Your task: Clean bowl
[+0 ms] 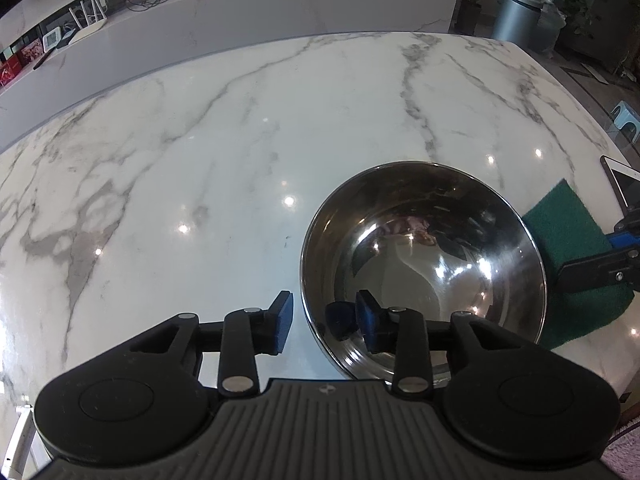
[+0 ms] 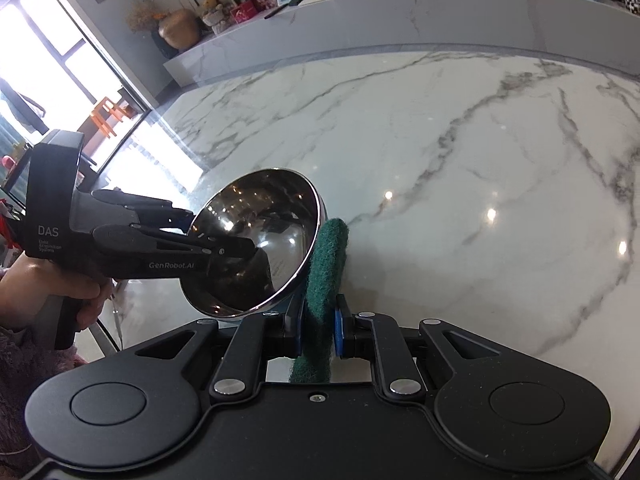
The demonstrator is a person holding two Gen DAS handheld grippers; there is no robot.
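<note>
The bowl (image 1: 424, 268) sat on the marble desk (image 1: 240, 140) toward its near right part, close to the near edge, with its rim straddled by the left gripper (image 1: 326, 322): one blue pad stood outside the wall and the other inside the hollow. In the left wrist view a clear gap showed between the outer pad and the rim, so the jaws stood part open around the rim without pressing it. No earlier view being given, that is all that could be said of them.

The right gripper (image 2: 318, 322) was closed narrowly on a green scouring pad (image 2: 324, 272), held on edge so that its long axis ran away from the gripper along its fingers. The pad's far end lay just beside the bowl's outer wall on the right side, and whether it touched could not be told. The coming move seemed to turn on this: the pad was outside the bowl, and the hollow lay to its left, so the right hand would have to lift it over the rim.

The bowl was polished steel, round, deep and mirror-bright, throwing back ceiling lights and the room. No dirt showed inside. A person's hand (image 2: 48, 288) gripped the left tool's handle.
</note>
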